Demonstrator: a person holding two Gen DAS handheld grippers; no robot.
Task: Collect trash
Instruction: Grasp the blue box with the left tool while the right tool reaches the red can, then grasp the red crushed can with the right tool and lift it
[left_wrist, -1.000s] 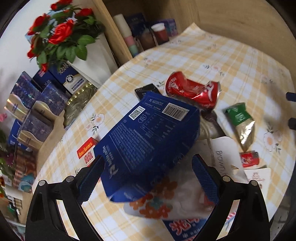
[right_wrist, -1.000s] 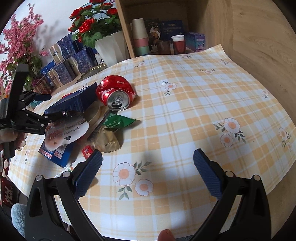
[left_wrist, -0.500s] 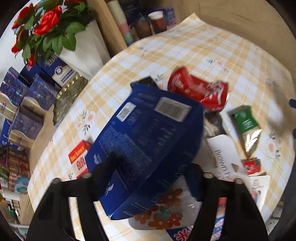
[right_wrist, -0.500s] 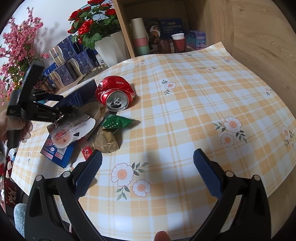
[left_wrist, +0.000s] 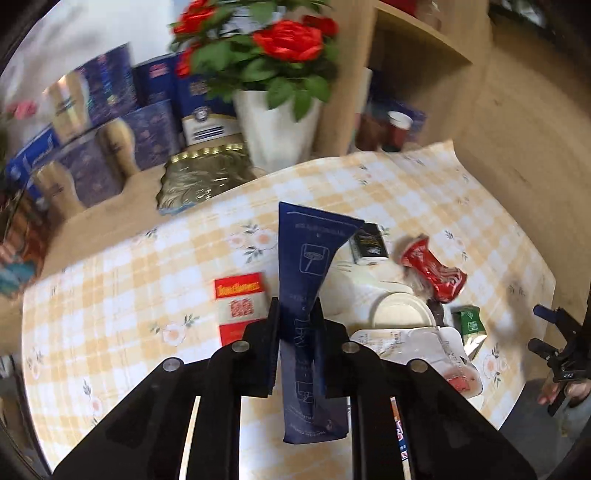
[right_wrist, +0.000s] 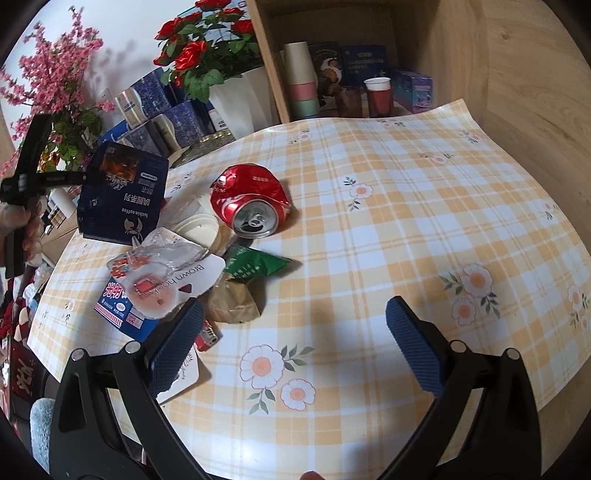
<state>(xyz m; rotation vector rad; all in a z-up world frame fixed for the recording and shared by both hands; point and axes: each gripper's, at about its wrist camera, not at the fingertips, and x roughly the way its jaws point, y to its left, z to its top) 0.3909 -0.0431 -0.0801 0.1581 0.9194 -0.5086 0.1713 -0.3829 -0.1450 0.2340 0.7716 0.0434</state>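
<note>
The table (right_wrist: 406, 206), under a yellow-and-white checked cloth with daisy prints, fills both views; its whole right half is bare cloth out to the curved near edge and to the far corner that lies against the wooden wall (right_wrist: 535, 74). Behind the far edge stand a shelf unit (right_wrist: 273, 55) holding stacked paper cups and small boxes, a white vase of red roses (right_wrist: 240, 96), and blue-and-gold gift boxes (left_wrist: 92, 147) crowded to the left.

The trash sits bunched on the table's left part. The left gripper (left_wrist: 297, 321) is pressed tight on a flattened dark blue coffee bag (left_wrist: 308, 266), held up clear of the cloth and above the pile; in the right wrist view the same bag hangs at the left, over the heap. Below it lie a crushed red can (right_wrist: 251, 199), a white lid (right_wrist: 199, 229), a clear blister pack on a white card (right_wrist: 173, 273) over a blue-and-white packet (right_wrist: 118, 310), a green wrapper (right_wrist: 255, 262) touching a crumpled brown one (right_wrist: 232, 302), and a red cigarette pack (left_wrist: 240, 299) apart on the left.

The right gripper (right_wrist: 295, 343) hangs spread wide and holding nothing over the bare cloth near the front edge, its left finger overlapping a small red item (right_wrist: 207, 336) too hidden to identify. The left wrist view is motion-blurred at the back.
</note>
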